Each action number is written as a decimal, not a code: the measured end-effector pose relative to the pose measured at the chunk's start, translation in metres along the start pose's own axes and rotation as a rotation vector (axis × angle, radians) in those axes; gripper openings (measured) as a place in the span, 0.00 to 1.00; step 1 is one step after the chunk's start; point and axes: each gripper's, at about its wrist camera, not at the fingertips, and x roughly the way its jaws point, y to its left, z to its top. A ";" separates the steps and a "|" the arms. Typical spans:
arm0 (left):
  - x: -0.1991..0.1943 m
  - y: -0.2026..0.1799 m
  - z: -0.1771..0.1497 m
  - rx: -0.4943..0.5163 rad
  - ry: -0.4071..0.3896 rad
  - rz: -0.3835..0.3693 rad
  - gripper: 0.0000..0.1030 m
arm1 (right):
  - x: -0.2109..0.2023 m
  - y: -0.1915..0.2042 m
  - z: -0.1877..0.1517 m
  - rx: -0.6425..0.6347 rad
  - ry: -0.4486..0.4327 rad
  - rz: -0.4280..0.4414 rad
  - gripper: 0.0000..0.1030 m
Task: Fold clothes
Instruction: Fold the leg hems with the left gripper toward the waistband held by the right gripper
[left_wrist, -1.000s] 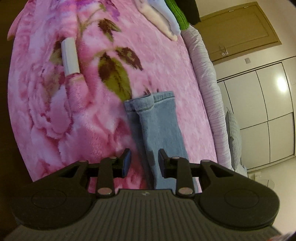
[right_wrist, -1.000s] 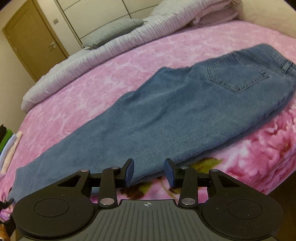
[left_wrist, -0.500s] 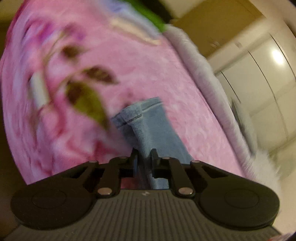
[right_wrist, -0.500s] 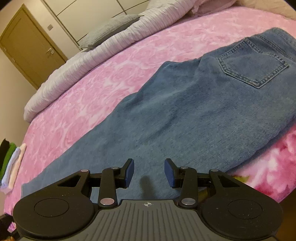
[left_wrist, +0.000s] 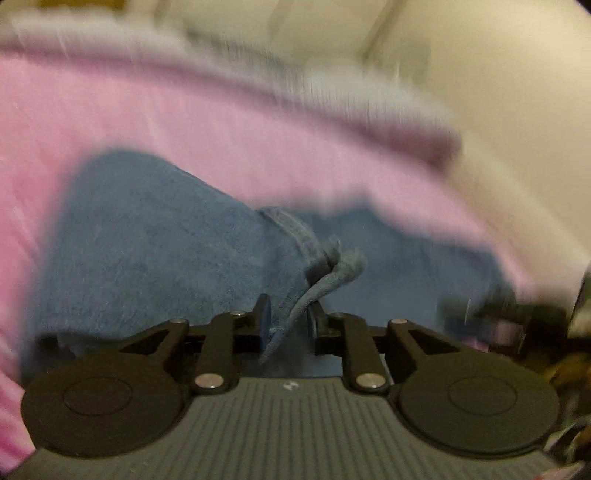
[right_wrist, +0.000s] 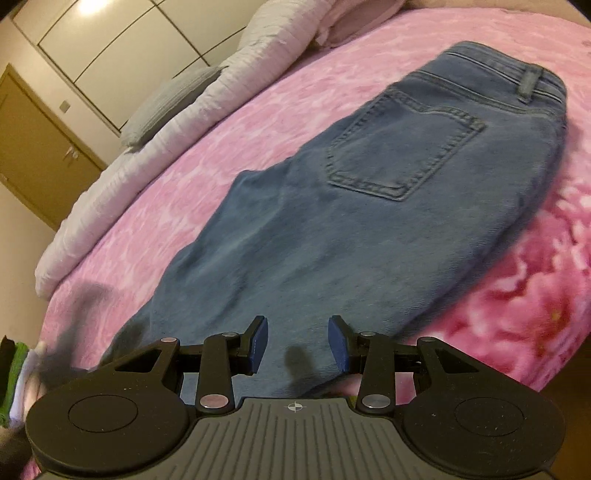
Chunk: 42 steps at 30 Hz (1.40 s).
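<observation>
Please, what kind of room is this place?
Most likely a bedroom: blue denim jeans lie on a bed with a pink floral fleece blanket, a rolled white quilt runs along its far edge, and cream wardrobe doors stand behind.

We see a pink floral blanket (right_wrist: 258, 122) covering the bed, with large darker pink blooms on its near right part. Along its far edge lies a rolled white quilt (right_wrist: 155, 147), and a grey pillow (right_wrist: 173, 99) rests on the quilt's far side. Beyond these we make out white wardrobe doors (right_wrist: 110, 44) and, further left, a brown wooden door (right_wrist: 33, 155) with a metal handle. At the near left edge sits a small stack of folded clothes (right_wrist: 14, 376), green and white. In the left wrist view the blanket (left_wrist: 184, 122) is only a blurred pink band.
</observation>
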 end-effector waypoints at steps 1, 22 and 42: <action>0.000 -0.008 -0.007 0.010 -0.011 0.020 0.15 | -0.003 -0.003 0.001 0.016 0.002 0.012 0.39; -0.103 0.110 0.008 -0.185 -0.071 0.093 0.17 | 0.029 0.034 -0.049 0.418 0.326 0.381 0.39; -0.064 0.079 0.029 -0.150 -0.021 -0.053 0.16 | -0.044 0.053 -0.017 -0.116 -0.239 0.178 0.07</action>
